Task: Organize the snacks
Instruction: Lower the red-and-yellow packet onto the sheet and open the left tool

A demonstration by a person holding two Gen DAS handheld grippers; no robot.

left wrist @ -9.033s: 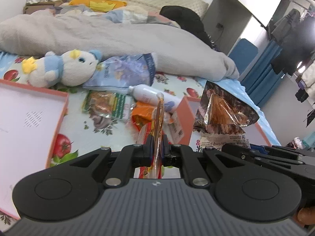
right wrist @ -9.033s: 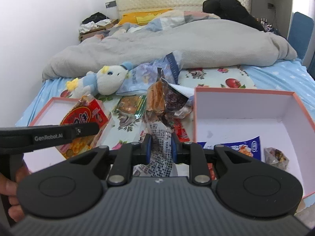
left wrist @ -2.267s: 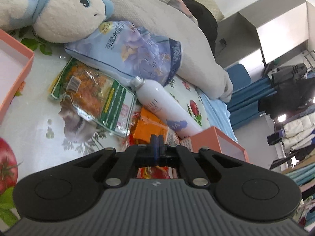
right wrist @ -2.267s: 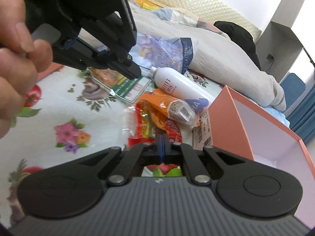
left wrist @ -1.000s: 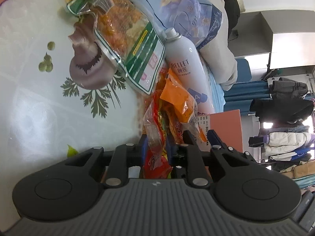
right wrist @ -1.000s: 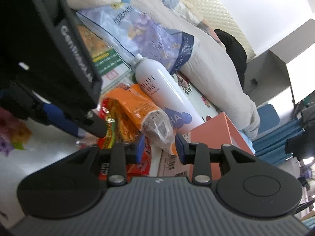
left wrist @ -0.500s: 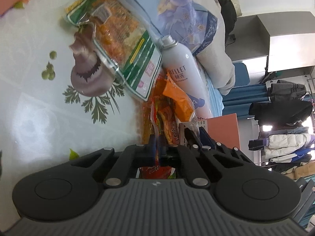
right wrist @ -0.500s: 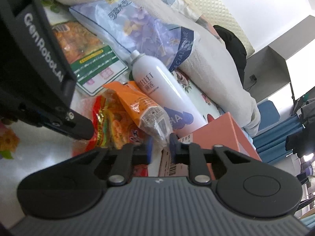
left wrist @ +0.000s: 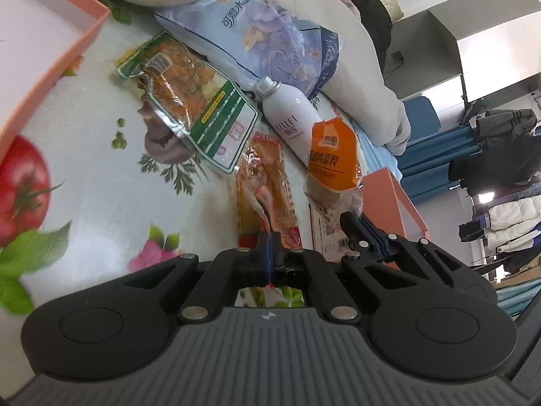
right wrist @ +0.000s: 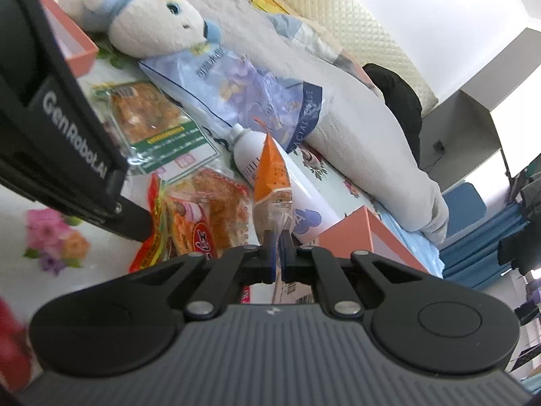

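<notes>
In the left wrist view my left gripper [left wrist: 268, 247] is shut on the near edge of a clear red-and-orange snack packet [left wrist: 267, 182], which trails forward over the flowered sheet. The same packet [right wrist: 199, 216] shows in the right wrist view, beside the left gripper's black body [right wrist: 61, 118]. My right gripper [right wrist: 278, 253] is closing tight on the clear end of an orange snack bag [right wrist: 272, 176], its pads pressing the bag, which stands up. That orange bag [left wrist: 333, 155] also shows in the left wrist view, above the right gripper's fingers [left wrist: 358, 230].
A white spray bottle [left wrist: 287, 115], a green-labelled packet [left wrist: 199, 105] and a large blue-purple bag [left wrist: 270, 34] lie behind. Pink boxes sit left [left wrist: 50, 57] and right [left wrist: 392, 186]. A plush toy [right wrist: 152, 23] and grey blanket [right wrist: 355, 125] lie further back.
Both grippers have shut, the left on the red packet and the right on the orange bag, and both have risen. The orange bag now stands upright off the sheet.
</notes>
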